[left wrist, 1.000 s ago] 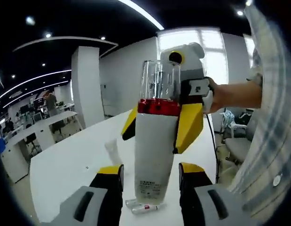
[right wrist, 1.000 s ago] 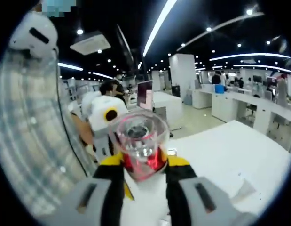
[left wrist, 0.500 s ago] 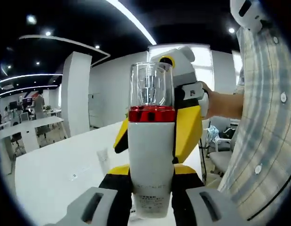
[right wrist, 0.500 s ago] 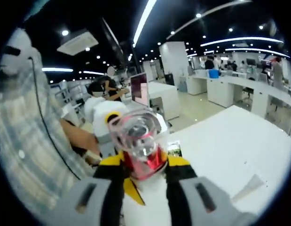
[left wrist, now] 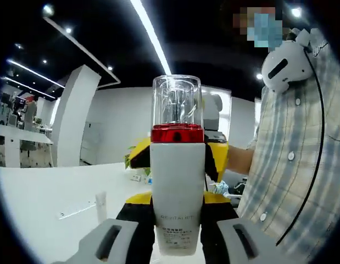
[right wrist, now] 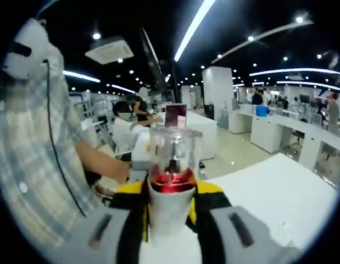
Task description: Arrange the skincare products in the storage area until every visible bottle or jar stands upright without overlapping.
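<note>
right gripper point(right wrist: 168, 217) clamping white bottle point(right wrist: 168, 206), clear cap

bottle point(left wrist: 177, 203): matt white plastic body, glossy red collar, clear glossy plastic cap point(left wrist: 177, 100). left gripper point(left wrist: 177, 217): smooth yellow and black plastic jaws on grey matt housings. bench point(left wrist: 43, 203): smooth white, faintly glossy. shirt point(left wrist: 293, 165): woven checked cloth.

One pump bottle point(left wrist: 177, 187), one small tube point(left wrist: 101, 205), two grippers.
</note>
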Available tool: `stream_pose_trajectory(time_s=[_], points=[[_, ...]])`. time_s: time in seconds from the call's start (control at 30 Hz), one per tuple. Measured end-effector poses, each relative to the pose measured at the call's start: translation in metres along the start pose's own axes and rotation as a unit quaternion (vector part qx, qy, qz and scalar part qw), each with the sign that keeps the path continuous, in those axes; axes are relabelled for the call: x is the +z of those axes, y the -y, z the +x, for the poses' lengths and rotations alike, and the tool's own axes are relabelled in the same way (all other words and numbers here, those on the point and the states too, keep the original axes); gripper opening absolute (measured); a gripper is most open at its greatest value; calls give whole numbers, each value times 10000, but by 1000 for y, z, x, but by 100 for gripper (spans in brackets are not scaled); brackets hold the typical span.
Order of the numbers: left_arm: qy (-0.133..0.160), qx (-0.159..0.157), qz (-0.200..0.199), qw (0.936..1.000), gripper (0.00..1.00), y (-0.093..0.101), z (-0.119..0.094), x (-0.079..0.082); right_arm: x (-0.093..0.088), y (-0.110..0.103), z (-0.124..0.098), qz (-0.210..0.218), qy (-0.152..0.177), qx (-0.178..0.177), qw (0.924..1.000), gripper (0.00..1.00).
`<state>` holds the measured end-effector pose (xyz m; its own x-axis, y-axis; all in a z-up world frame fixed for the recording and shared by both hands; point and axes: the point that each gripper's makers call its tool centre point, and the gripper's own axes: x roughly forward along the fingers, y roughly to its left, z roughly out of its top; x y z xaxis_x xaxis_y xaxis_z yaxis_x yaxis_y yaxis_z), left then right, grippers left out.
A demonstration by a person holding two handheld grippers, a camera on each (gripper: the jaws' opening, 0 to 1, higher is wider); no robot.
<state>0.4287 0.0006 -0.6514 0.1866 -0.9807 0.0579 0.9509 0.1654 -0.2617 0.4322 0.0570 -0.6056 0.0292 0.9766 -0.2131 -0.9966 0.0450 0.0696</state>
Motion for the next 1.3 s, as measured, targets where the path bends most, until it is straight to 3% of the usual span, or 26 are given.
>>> stream_pose_trajectory(time_s=[0.1, 0.2, 0.27, 0.37, 0.5, 0.6, 0.73, 0.93, 1.1, 1.3], points=[[195, -316, -111, 9992, 29, 12, -3, 4, 1, -2, -6, 24, 118, 7, 9999, 50], [275, -478, -228, 9982, 29, 19, -3, 5, -5, -10, -13, 56, 116, 204, 9997, 49], [245, -536, -239, 9980, 29, 21, -4, 4, -2, -15, -17, 109, 298, 322, 9990, 51], [155, -672, -281, 9972, 29, 24, -6, 1, 5, -22, -27, 650, 682, 659, 9934, 51], [84, -1027, -329, 9941, 29, 35, -4, 1, -5, -19, -31, 716, 589, 819, 9923, 51], [33, -1371, -323, 9900, 29, 48, 0, 3, -4, -26, -32, 928, 614, 1161, 9870, 50], [-176, -1732, -198, 9845, 30, 63, 5, 1, -1, -43, -30, 730, 587, 1697, 9810, 45], [-441, -2273, -213, 9726, 30, 85, 7, -12, 1, -79, -28, 622, 678, 2703, 9584, 34], [-672, -2406, -155, 9682, 30, 90, 10, -27, -14, -85, -22, 614, 563, 2880, 9540, 32], [-931, -2471, -108, 9644, 30, 92, 6, -46, -29, -92, -23, 387, 496, 2827, 9571, 31]])
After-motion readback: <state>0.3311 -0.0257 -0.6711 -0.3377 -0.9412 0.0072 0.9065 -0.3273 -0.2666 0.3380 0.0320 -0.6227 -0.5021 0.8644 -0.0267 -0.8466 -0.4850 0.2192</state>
